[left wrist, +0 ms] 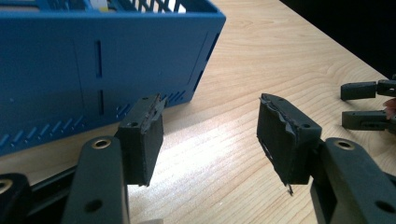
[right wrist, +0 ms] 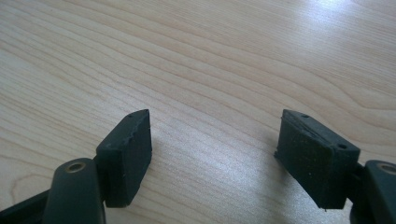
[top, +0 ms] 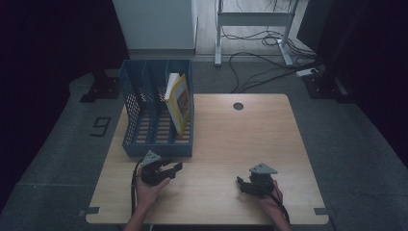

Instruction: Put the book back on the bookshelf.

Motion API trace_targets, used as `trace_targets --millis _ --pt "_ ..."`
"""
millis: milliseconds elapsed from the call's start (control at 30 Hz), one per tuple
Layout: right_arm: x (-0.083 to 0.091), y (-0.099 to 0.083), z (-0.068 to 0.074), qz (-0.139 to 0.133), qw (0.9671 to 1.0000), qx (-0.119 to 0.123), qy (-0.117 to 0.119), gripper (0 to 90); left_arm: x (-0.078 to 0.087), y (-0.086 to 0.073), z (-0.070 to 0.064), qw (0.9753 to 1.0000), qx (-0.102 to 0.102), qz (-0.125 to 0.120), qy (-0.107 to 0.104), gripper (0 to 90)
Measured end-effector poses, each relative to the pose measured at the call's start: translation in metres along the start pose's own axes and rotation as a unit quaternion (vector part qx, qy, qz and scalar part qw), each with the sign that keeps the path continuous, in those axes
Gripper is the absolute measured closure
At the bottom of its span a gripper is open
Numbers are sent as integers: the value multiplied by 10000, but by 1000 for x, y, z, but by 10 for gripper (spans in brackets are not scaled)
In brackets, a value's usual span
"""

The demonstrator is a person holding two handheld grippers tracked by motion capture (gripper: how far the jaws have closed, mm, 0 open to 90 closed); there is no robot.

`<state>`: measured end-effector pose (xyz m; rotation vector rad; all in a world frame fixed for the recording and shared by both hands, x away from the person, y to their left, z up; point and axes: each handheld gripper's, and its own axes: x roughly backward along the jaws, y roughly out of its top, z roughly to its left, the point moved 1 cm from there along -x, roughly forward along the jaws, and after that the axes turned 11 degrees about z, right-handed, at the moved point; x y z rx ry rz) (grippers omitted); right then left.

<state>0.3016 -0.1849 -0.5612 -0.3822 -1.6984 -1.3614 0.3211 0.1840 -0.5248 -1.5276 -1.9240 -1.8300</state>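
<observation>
A blue slotted file rack (top: 144,86) stands at the table's back left, and a yellow-covered book (top: 179,102) leans in its rightmost slot. My left gripper (top: 174,171) rests on the table just in front of the rack (left wrist: 93,60), open, nothing between its pads (left wrist: 142,137). My right gripper (top: 242,185) lies near the front right of the table, also open and empty, with bare wood (right wrist: 210,93) between its pads (right wrist: 128,151). The right gripper's jaw tips (left wrist: 362,105) appear at the right edge of the left gripper view.
The wooden table (top: 240,139) has a round cable hole (top: 238,106) near its back edge. Cables (top: 260,62) and a white desk frame (top: 252,19) are on the floor beyond. A dark curtain surrounds the area.
</observation>
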Motion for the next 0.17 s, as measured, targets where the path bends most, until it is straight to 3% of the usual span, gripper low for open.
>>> trace_targets --millis 167 --pt "0 0 0 -1 10000 -4 0 255 -4 -4 1 10000 26 57 -20 415"
